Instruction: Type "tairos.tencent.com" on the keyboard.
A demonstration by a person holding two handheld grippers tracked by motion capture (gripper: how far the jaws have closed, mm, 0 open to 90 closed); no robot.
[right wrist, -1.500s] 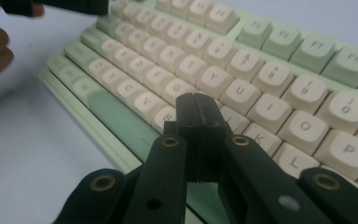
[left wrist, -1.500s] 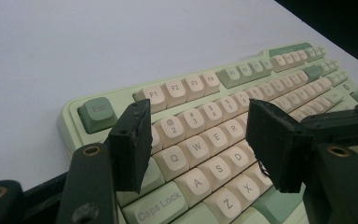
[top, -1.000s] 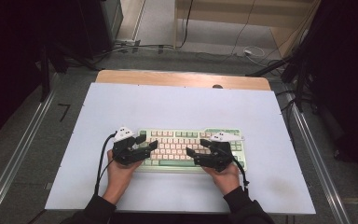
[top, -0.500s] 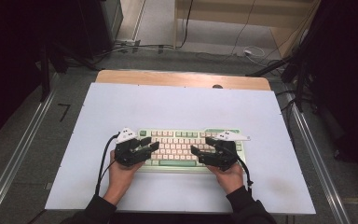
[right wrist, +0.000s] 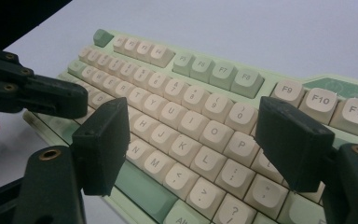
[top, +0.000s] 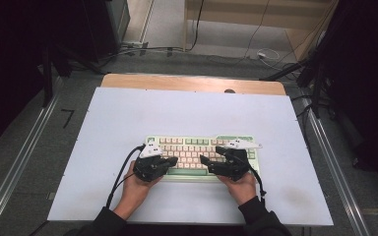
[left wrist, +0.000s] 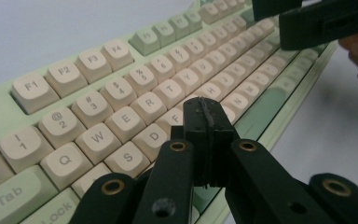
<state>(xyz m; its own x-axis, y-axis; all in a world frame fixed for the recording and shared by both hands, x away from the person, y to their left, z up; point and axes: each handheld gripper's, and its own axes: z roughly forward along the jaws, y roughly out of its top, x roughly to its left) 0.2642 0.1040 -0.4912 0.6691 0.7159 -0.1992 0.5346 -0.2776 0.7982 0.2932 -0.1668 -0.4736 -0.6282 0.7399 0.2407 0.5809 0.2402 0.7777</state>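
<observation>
Left fingers [left wrist: 208, 122] shut over keyboard [left wrist: 121, 100], right fingers [right wrist: 293, 140] spread above it

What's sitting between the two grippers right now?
Between the left gripper and right gripper lie only the keyboard's middle keys, seen in the high view.
</observation>
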